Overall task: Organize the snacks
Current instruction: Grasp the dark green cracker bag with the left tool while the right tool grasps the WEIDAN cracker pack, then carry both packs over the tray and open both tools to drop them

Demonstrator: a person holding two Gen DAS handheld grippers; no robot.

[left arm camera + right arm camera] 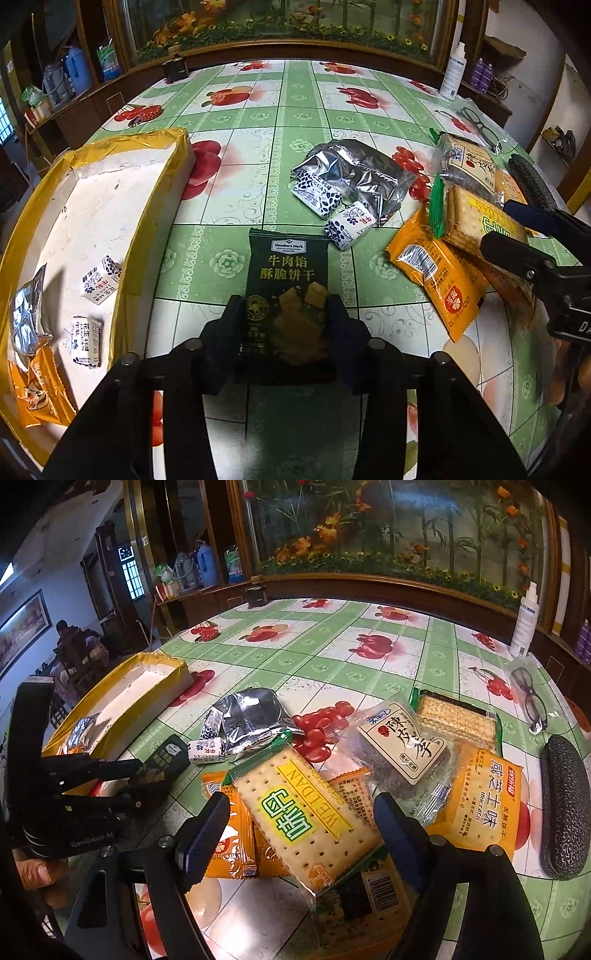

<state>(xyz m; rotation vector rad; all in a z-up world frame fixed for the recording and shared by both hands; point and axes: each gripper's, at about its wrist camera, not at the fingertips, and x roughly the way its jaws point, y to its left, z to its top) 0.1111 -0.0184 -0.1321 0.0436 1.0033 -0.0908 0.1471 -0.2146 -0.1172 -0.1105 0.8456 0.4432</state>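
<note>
Left hand-held gripper (282, 314) clamps the dark biscuit packet (288, 280), bottom centre of frame, on the table (258, 110); lift clear before swinging to the yellow-rimmed box (110, 206) at left. Right hand-held gripper (299, 812) straddles the Weidan cracker pack (306, 812), jaws open. Only the left view shows snacks already boxed.

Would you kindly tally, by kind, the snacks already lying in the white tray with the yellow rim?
Small white-and-blue wrapped candies: 2
Crumpled silver foil packet: 1
Orange plastic packet: 1
Total: 4 visible in the white tray
</note>
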